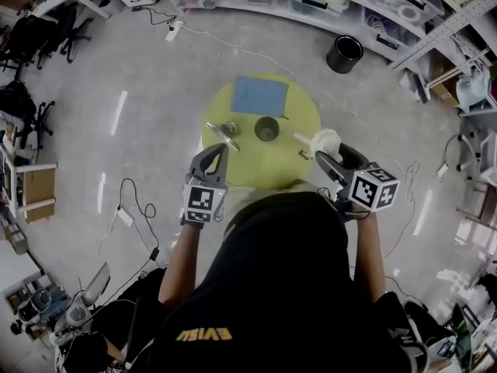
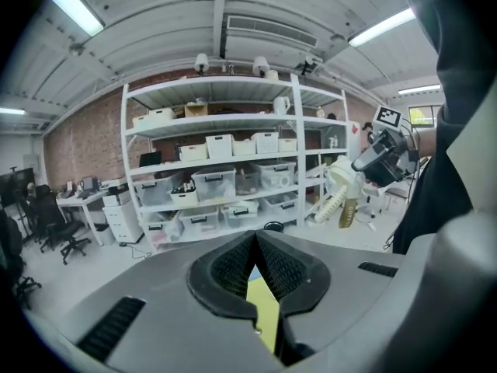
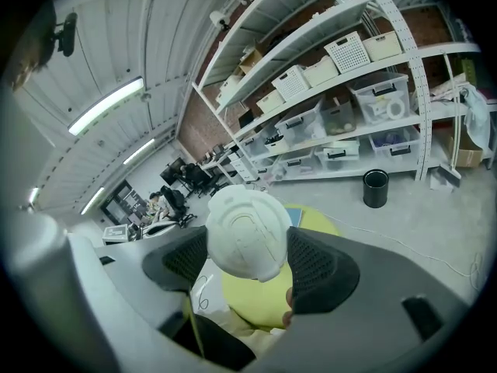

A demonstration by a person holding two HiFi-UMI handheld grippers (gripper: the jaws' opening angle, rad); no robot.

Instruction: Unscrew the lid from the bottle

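My right gripper (image 1: 329, 154) is shut on the bottle (image 1: 324, 141), held over the right edge of the round yellow table (image 1: 299, 165). In the right gripper view the bottle's round white lid (image 3: 245, 235) fills the gap between the pads of my right gripper (image 3: 247, 249). The left gripper view shows the bottle (image 2: 342, 185) from the side, with a ribbed white part and a brownish printed part below the lid. My left gripper (image 1: 220, 152) is shut with nothing in it, at the table's near left edge. The fingertips of my left gripper (image 2: 255, 237) meet.
On the table lie a blue cloth (image 1: 260, 95), a black cup (image 1: 266, 129) and a small metal thing (image 1: 224, 130). A black bin (image 1: 344, 54) stands on the floor beyond. Cables run across the floor. Shelves with white boxes (image 2: 221, 177) line the far wall.
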